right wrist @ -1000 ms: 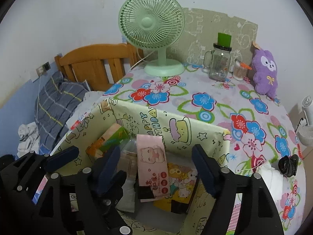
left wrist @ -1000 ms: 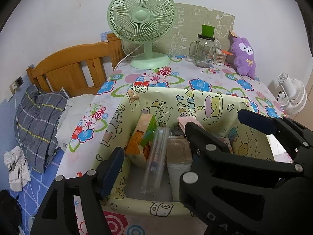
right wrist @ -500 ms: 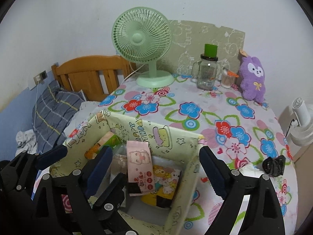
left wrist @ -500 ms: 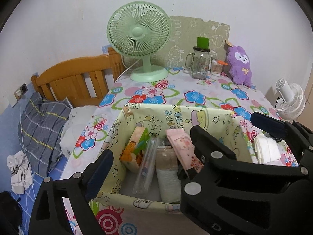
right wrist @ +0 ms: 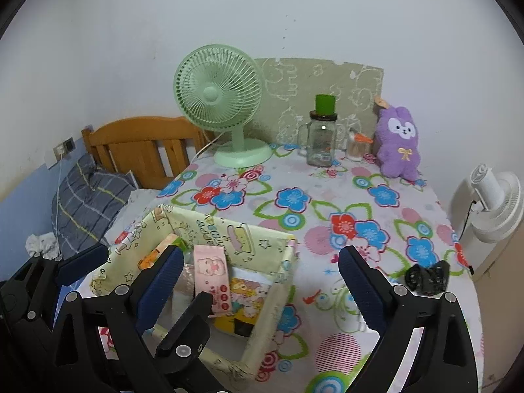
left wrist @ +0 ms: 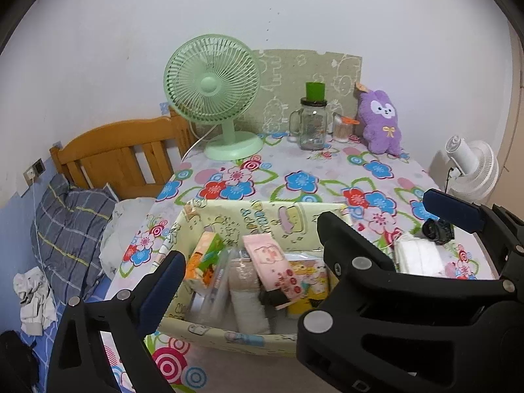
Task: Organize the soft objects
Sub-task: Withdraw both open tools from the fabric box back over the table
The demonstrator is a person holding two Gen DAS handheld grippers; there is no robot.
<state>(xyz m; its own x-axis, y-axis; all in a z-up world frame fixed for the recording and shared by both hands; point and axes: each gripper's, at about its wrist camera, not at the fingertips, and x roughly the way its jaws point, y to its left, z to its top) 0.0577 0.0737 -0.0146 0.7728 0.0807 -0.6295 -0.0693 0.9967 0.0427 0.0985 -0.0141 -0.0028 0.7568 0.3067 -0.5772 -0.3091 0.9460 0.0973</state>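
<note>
A yellow cartoon-print fabric box stands on the flowered table. In it are a pink pack, an orange-green pack and other soft packs. My left gripper hovers above the box; its right finger is hidden behind the right gripper's black finger. My right gripper hangs over the box's right wall. Both sets of jaws are opening wide and grip nothing. A white tissue pack and a black clip lie right of the box. A purple plush sits at the back.
A green fan, a glass jar mug and a small cup stand at the table's back. A white fan is off the right edge. Left of the table are a wooden headboard and a plaid pillow.
Both grippers have risen and drawn back from the box, which now looks smaller and lower. Their fingers have spread wider apart.
</note>
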